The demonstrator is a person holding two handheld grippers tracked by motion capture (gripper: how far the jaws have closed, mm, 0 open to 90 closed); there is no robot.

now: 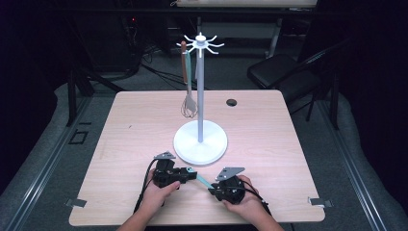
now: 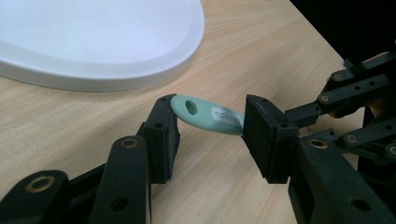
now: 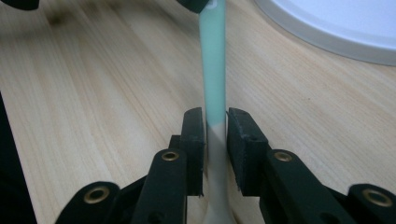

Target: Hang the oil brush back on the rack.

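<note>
At the near edge of the wooden table (image 1: 144,120), just in front of the white round base (image 1: 200,142) of the utensil stand (image 1: 200,96), a slender utensil with a mint-green handle (image 1: 202,181) is held between the 2 grippers, clear of the tabletop as far as can be judged; the right gripper (image 3: 215,135) is seen clamped narrowly on the shaft, at the place where the green handle passes into a cream-coloured neck, and its pads press on both sides; the left gripper (image 2: 210,135) stands about half open around the handle's end, where the hanging hole (image 2: 190,107) is found; its left pad touches the tip, while the right pad seems to be just at the handle, and a firm grip there cannot be confirmed; the working end of the utensil is hidden below the right jaws, so its kind cannot be told; the utensil is judged light and fairly stiff, with a smooth, probably silicone-coated handle that could slip or pivot in a single narrow grip; a hold at mid-handle is judged safest, so that the hole end is left free for 1 of the hooks (image 1: 207,44) at the top of the stand, where a whisk (image 1: 188,103) with a brown handle already hangs.
</note>
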